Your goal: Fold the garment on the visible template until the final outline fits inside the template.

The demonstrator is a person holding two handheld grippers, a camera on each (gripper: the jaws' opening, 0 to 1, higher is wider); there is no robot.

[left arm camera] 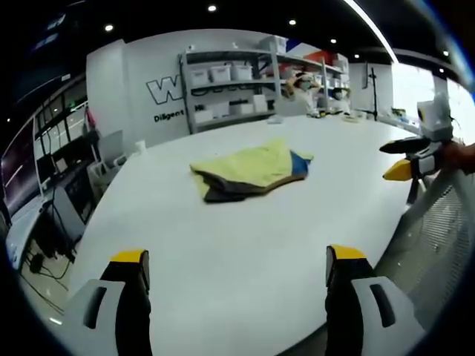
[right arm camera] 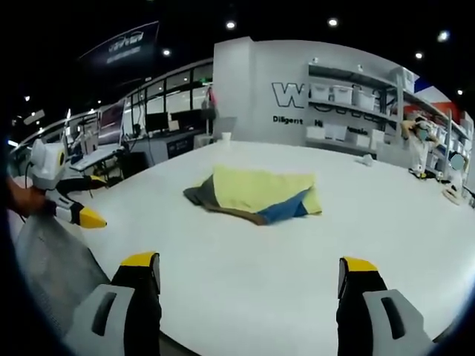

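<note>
Right gripper view, garment (right arm camera: 256,194) blue corner

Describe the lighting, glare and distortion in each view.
Left gripper view: fisheye bends the table edge and shelves; a window at right is blown out white; ceiling spots glare; the garment is soft but readable. Right gripper view: same barrel bend, even overhead light, only a faint shadow under the garment, distant shelves blurry; both grippers open.
</note>
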